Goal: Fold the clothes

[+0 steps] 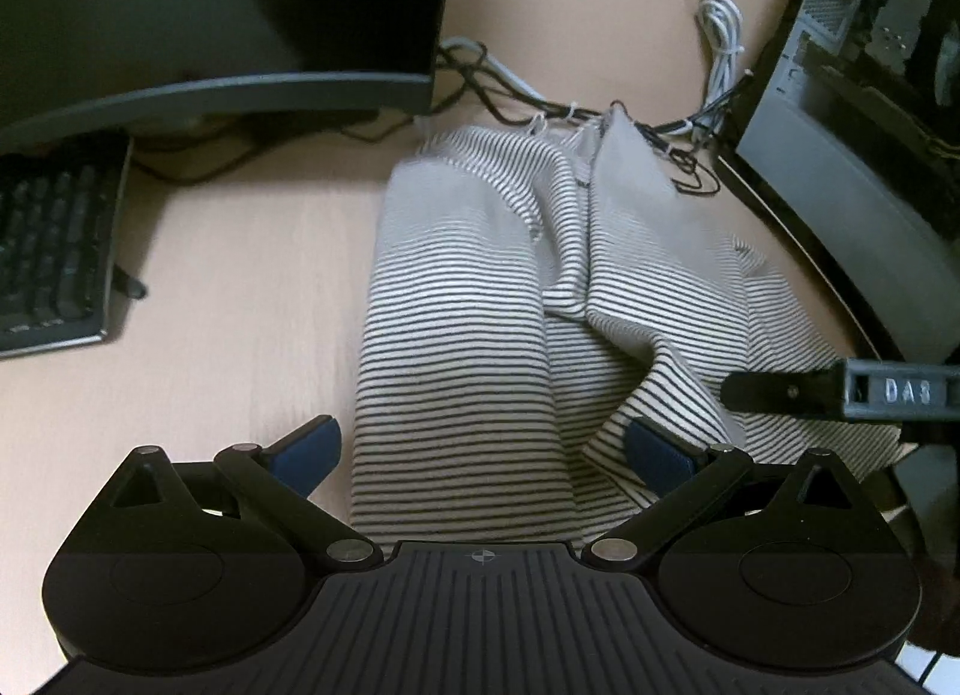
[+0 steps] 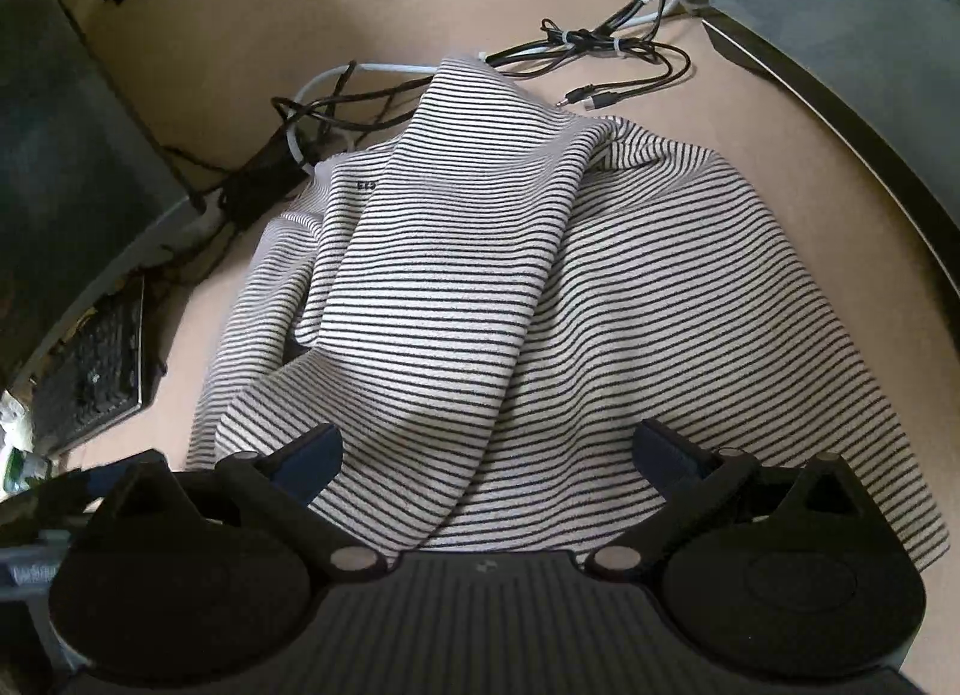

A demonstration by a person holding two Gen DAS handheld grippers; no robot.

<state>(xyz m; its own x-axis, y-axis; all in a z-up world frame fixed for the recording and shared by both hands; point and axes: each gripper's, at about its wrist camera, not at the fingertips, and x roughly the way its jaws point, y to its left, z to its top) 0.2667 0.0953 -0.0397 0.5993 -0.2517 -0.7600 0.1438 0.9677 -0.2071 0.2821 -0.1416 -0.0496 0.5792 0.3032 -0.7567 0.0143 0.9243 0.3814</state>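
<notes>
Two hand-held grippers, left (image 1: 483, 449) and right (image 2: 489, 452), both released, hover over the rumpled striped shirt (image 2: 480, 299) on the worktop (image 1: 240, 275) directly ahead. Risk: closing on bunched layers folds it crooked; cables (image 2: 588, 44) beyond its far edge may snag.

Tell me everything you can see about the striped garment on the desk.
The striped garment is a soft-looking knit, off-white with thin dark horizontal stripes. It lies rumpled and partly folded over itself on the tan desk, with raised creases down its middle. Its far edge rests against a tangle of cables. Both the left gripper and right gripper are open above its near edge.
</notes>
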